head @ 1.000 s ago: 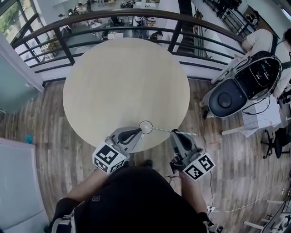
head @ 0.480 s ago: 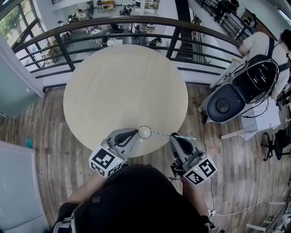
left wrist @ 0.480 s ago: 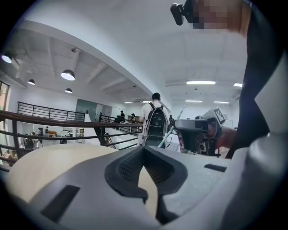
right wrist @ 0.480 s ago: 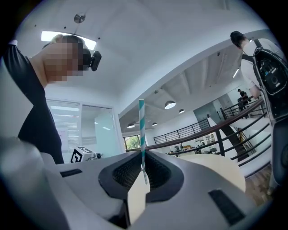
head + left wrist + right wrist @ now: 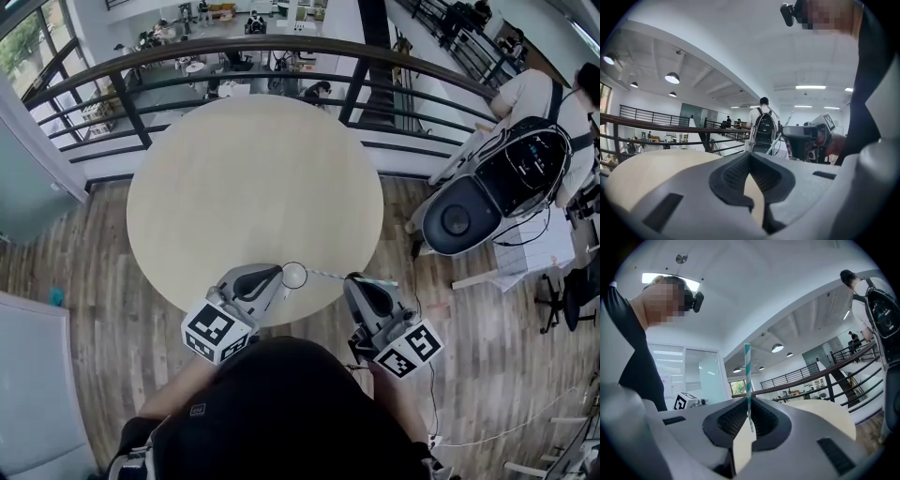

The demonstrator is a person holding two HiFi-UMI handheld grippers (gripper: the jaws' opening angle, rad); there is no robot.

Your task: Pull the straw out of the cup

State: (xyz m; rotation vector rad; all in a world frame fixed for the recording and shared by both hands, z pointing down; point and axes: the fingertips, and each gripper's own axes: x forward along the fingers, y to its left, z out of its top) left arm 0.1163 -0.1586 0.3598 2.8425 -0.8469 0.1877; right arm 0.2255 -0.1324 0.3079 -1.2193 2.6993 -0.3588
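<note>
Barely moved, right claw (image 5: 358, 279) clamps straw (image 5: 328, 273); left claw (image 5: 279, 273) pinches cup (image 5: 294, 275) at table (image 5: 253, 178) edge.

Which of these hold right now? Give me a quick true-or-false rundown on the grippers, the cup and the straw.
1. The right gripper is shut on the straw. True.
2. The straw is plain red. False: it is striped teal and white.
3. The cup stands at the middle of the table. False: it is at the table's near edge, close to the person.
4. The left gripper has its tips at the cup's rim. True.
5. The straw runs from the cup toward the left gripper. False: it runs toward the right gripper.
</note>
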